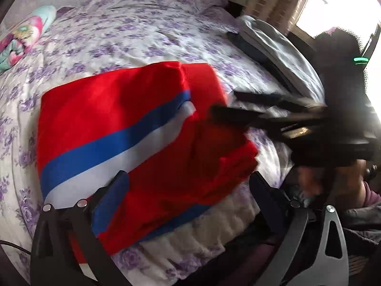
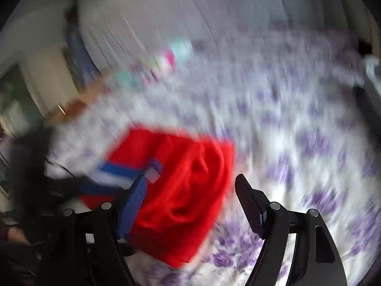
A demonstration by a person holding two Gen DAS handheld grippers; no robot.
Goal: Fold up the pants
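Note:
The red pants (image 1: 123, 128) with a blue and white stripe lie folded into a compact rectangle on the floral bedspread (image 1: 123, 28). My left gripper (image 1: 188, 178) is open and empty, its fingers spread just above the pants' near edge. My right gripper (image 1: 226, 103) shows blurred at the right of the left wrist view, above the pants' right edge. In the right wrist view that gripper (image 2: 190, 181) is open and empty over the pants (image 2: 181, 190); the whole view is motion-blurred.
A folded pink and teal cloth (image 1: 21, 38) lies at the bed's far left. Grey and dark folded garments (image 1: 273, 45) lie along the right side of the bed. A bright window (image 1: 333, 7) with a curtain is at the upper right.

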